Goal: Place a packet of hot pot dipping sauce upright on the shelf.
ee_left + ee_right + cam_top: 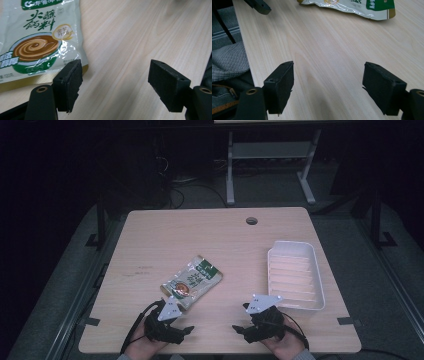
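Sauce pouch (pixel 192 282) lies flat mid-surface (pixel 150 240), slightly left of centre, label up; white tray (pixel 296 274) sits to the right, well apart from it. Left tool (pixel 188 329) low at near edge, jaws spread wide, nothing btwn them; the pouch corner lies just beside its left pad (pixel 71 83). Right tool (pixel 236 327) likewise spread, empty, over bare wood. Risk: pouch is thin, glossy & flat, so pads may skid over the film or shove it away w/o getting under an edge.

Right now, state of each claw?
Left claw: open, empty, beside the glossy white-and-green sauce packet.
Right claw: open, empty, over the light wooden table.
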`<state>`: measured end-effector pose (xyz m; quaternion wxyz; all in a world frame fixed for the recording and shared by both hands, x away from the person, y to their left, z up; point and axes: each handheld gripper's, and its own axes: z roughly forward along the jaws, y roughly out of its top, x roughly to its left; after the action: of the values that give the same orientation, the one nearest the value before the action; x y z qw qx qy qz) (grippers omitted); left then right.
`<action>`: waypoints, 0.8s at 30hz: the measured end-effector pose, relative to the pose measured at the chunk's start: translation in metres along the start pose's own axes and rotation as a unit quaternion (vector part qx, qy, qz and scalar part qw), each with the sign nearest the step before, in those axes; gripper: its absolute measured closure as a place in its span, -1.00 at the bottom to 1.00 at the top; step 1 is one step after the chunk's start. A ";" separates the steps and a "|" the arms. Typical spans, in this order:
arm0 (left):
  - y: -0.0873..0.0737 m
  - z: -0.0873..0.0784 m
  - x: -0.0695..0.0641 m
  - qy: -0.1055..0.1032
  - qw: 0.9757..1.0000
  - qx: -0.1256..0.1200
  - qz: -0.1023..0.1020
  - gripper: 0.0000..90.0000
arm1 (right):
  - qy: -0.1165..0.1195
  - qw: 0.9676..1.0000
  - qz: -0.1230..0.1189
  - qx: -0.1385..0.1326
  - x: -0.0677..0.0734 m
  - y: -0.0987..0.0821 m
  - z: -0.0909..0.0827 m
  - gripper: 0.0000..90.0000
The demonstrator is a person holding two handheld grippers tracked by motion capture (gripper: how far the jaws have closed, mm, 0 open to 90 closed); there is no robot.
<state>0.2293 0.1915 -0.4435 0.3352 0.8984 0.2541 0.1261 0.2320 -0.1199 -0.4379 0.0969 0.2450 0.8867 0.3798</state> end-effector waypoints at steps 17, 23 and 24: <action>-0.002 -0.008 0.022 0.042 0.999 -0.014 -0.025 -0.32 | 0.003 1.000 -0.005 0.010 0.000 0.000 0.004 -0.45; 0.000 -0.007 0.036 0.060 0.998 -0.018 -0.033 -0.25 | 0.004 1.000 -0.003 0.007 -0.001 0.002 0.003 -0.46; 0.000 -0.007 0.038 0.061 0.997 -0.019 -0.036 -0.23 | 0.007 1.000 -0.001 0.004 -0.001 0.004 0.003 -0.47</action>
<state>0.2586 0.2154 -0.4361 0.3399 0.8730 0.3036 0.1736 0.2352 -0.1158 -0.4370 0.0902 0.2415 0.8892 0.3780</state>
